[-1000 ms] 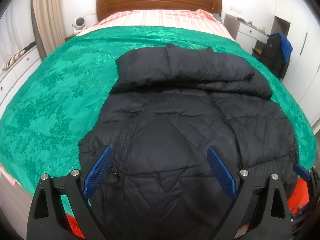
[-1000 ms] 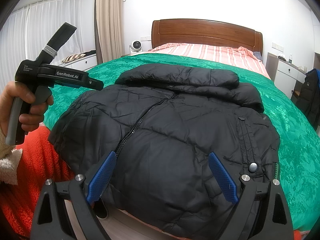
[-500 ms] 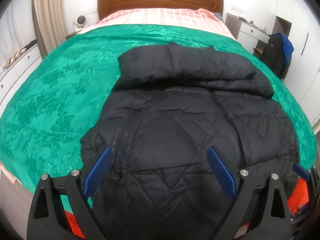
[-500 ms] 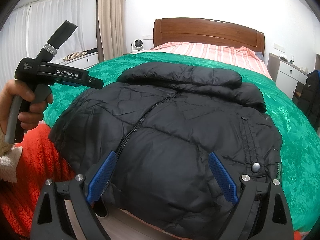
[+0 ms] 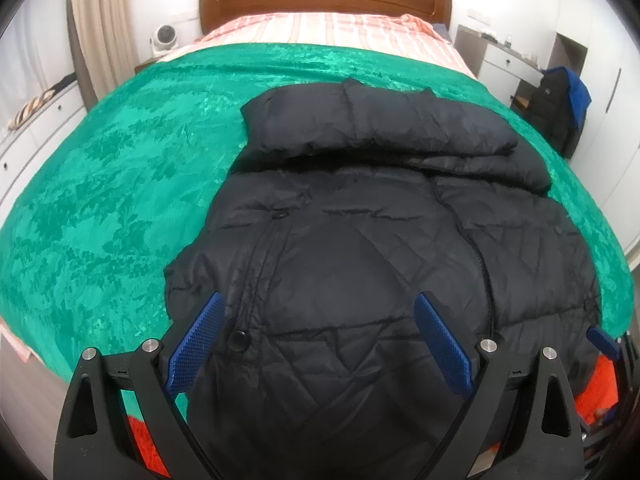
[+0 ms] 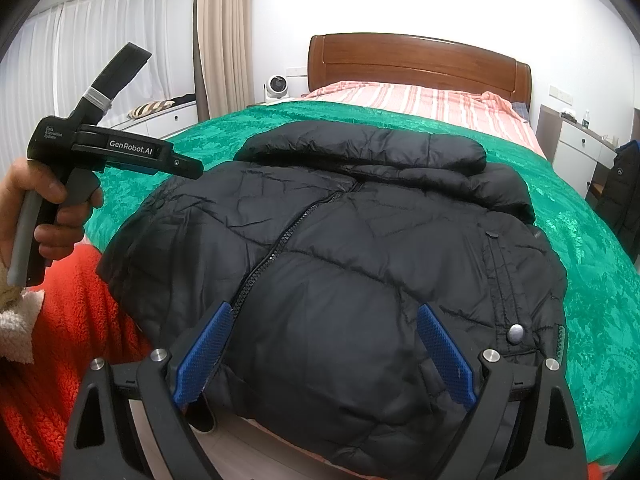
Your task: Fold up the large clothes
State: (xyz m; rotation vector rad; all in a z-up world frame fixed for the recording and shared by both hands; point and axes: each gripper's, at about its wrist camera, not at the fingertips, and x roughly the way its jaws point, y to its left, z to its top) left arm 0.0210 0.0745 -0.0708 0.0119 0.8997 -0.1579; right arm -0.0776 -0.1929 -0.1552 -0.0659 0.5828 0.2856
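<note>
Nearest you, both tools have their jaws spread wide and empty: the left gripper (image 5: 318, 344) and right gripper (image 6: 324, 350) hover over the hem of a black puffer jacket (image 6: 340, 248). It lies flat on the green bedspread (image 5: 100, 200). Expect puffy, slippery, springy fabric; pinch the hem corners.

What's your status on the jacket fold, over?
Left claw open, right claw open, both over the hem, neither gripping. Black puffer jacket flat on the green bedspread, hood tucked down. Nothing in the way.
</note>
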